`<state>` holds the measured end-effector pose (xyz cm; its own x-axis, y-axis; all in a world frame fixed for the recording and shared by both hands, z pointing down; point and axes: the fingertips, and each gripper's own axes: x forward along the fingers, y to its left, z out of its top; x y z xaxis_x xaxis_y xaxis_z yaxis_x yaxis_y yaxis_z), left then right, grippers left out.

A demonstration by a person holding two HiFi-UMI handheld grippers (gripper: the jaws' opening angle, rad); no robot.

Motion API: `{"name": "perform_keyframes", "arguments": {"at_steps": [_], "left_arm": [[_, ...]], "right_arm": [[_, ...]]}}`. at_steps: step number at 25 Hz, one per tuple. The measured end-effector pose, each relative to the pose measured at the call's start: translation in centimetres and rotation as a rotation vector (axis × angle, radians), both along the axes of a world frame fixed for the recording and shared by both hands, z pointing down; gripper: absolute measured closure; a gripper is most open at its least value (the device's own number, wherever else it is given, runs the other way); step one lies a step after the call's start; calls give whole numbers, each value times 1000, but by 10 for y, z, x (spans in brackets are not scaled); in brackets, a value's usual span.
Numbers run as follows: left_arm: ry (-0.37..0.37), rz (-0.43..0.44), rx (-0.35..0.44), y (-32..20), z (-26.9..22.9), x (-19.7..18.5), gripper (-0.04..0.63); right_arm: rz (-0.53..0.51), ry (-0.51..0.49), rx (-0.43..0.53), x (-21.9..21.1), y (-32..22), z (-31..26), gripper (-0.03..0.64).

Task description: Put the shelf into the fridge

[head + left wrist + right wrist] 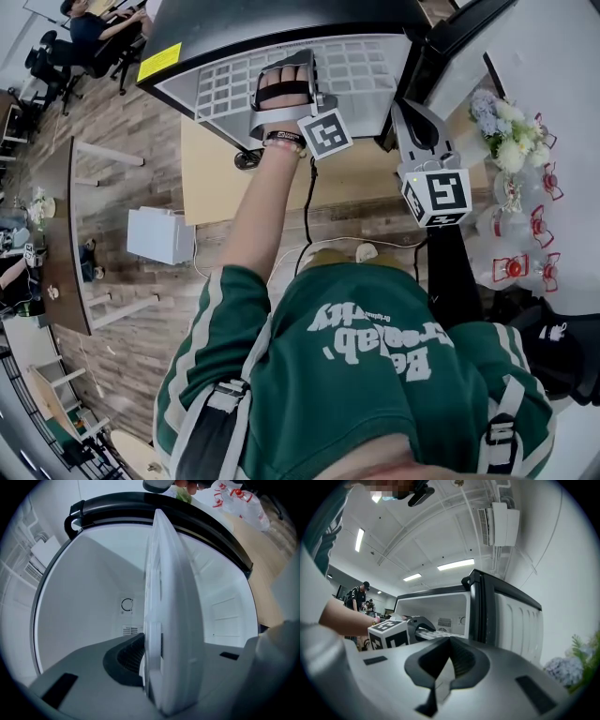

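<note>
The white grid shelf [361, 67] lies level, partly inside the open fridge [281, 21]. My left gripper [289, 67] is shut on the shelf's near edge. In the left gripper view the shelf [171, 606] stands edge-on between the jaws [154, 667], with the white fridge interior [84, 597] behind it. My right gripper [408, 114] hangs beside the fridge's right side, apart from the shelf. In the right gripper view its jaws [443, 665] meet with nothing between them, and the left gripper [415, 624] with the shelf [433, 633] shows at the fridge opening [440, 606].
The fridge stands on a wooden table [216, 178]. A flower bunch [502, 127] and clear bottles with red clips [516, 267] stand at the right. The black fridge door [459, 37] is swung open at the upper right. A white box [159, 234] sits on the floor.
</note>
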<state>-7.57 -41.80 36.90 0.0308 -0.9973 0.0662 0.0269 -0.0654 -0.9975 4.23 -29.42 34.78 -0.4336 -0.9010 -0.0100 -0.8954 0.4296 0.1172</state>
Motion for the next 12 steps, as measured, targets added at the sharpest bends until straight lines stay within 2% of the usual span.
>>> {"name": "perform_keyframes", "arguments": {"at_steps": [12], "left_arm": [[4, 3, 17, -9, 1, 1, 494]], "right_arm": [[19, 2, -3, 3, -1, 3, 614]]}}
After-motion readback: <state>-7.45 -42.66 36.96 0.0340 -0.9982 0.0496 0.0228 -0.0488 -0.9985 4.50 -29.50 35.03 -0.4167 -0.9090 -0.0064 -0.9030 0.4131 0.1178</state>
